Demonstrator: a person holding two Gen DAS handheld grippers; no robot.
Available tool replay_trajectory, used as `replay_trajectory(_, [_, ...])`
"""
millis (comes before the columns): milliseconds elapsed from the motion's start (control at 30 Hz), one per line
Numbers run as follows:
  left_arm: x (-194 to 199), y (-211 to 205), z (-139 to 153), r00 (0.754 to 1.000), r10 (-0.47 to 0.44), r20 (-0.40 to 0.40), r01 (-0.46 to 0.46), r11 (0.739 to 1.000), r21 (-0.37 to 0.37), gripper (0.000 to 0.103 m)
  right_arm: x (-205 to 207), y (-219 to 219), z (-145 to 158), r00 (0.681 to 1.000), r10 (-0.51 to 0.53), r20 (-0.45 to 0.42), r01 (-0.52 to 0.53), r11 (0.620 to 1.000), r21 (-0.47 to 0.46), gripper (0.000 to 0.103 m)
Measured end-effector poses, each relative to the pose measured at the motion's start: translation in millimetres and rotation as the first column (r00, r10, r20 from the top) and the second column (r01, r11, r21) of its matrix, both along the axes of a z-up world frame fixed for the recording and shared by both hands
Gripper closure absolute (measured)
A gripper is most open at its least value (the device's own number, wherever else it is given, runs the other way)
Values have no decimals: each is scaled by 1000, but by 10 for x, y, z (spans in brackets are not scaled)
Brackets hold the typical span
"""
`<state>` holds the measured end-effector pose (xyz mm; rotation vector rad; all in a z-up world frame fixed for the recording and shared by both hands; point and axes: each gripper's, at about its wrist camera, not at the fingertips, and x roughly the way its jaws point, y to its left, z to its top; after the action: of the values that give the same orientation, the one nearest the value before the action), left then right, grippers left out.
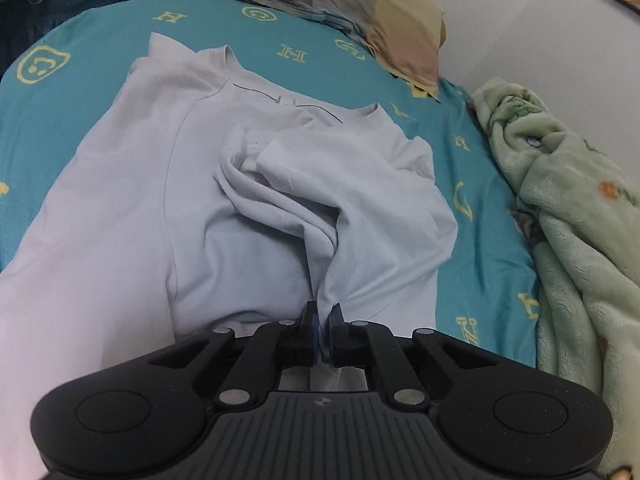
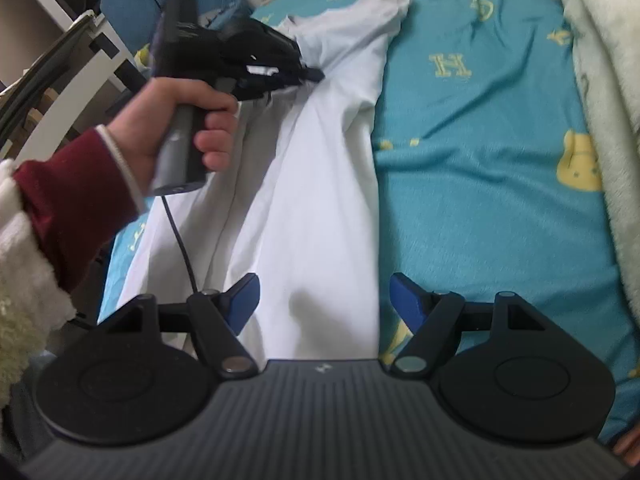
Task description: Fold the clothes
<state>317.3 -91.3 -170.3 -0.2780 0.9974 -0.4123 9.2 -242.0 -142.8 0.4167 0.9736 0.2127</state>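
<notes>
With left tongs (image 1: 325,312) clamped on the white T-shirt (image 1: 248,200) and right tongs (image 2: 324,300) apart above its hem, the pinched fold risked slipping.

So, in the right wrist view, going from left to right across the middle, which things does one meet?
Red sleeve → hand holding the left gripper → white shirt → teal bedsheet → pale green blanket.

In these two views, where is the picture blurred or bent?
Left wrist: fisheye curves the bed edge; shirt sharp, left tongs shut on it. Right wrist: the left tongs and hand are motion-blurred; right tongs open and sharp.
</notes>
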Motion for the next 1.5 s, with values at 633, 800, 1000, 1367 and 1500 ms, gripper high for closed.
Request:
replay_trajectory(633, [-1956,2390,608,936,74,-344,12,970,242,35,-253,-71,-74,975,-34,-218,59,992,110,29])
replay_trajectory(800, [-1908,2520,490,908,80,-412,1,981,194,29,-366,60,-135,951,44,-307,3,988,152,29])
replay_trajectory(1000, [-1859,2269,306,874,-30,-486,167,956,241,30,-482,120,-166,928,45,-369,24,984,179,30])
replay_trajectory(1367, [-1969,1840,124,737,-271,-620,493,843,217,24,-610,454,-127,934,106,-340,-75,992,103,41])
replay_trajectory(1500, [-2125,1697,151,683,-334,-650,578,791,200,36,-585,338,-34,945,82,-318,-39,989,140,77])
